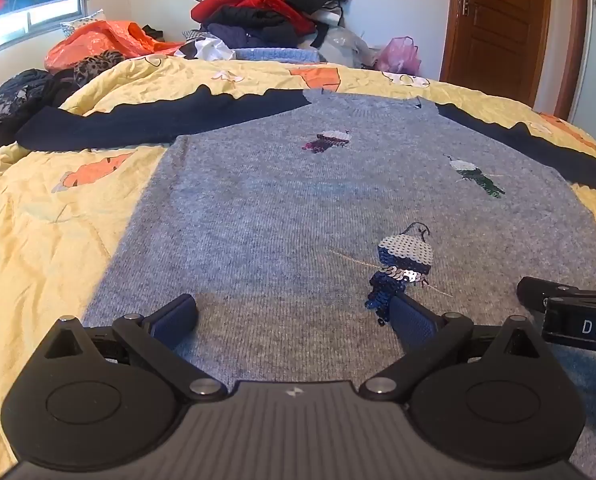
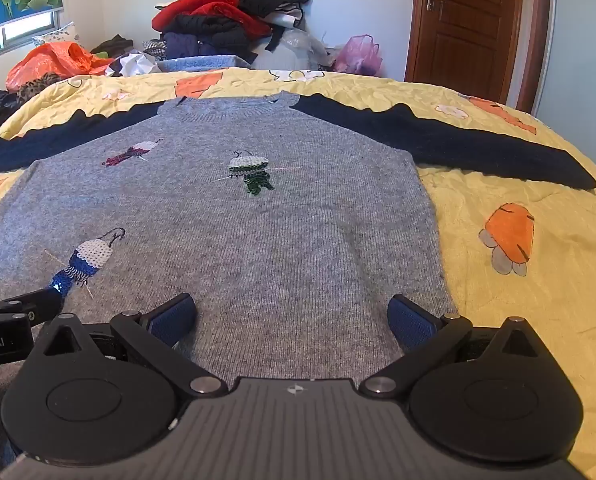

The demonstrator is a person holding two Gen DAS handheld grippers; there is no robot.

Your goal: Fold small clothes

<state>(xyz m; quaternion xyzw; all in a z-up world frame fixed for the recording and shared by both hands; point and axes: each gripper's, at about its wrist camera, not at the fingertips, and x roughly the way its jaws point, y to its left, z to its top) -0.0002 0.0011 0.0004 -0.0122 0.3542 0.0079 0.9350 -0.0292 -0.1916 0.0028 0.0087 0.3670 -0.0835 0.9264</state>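
A small grey knit sweater [image 1: 282, 216] [image 2: 234, 240] with dark navy sleeves [image 1: 138, 124] [image 2: 457, 144] lies flat on the yellow bedspread, sleeves spread out to both sides and neck at the far end. Three sequin figures decorate its front. My left gripper [image 1: 294, 312] hovers over the hem's left half, jaws wide open with nothing between the blue pads. My right gripper [image 2: 292, 312] stands over the hem's right half, also wide open and empty. Each gripper shows at the edge of the other's view, the right gripper [image 1: 569, 308] and the left gripper [image 2: 18, 316].
The yellow bedspread [image 1: 38, 240] [image 2: 537, 300] with orange prints covers the bed. A heap of red and dark clothes [image 1: 266, 8] [image 2: 226, 12] is piled at the far end, with an orange bag [image 1: 98, 40] and a pink bag [image 2: 357, 56]. A wooden door [image 2: 469, 20] stands at the back right.
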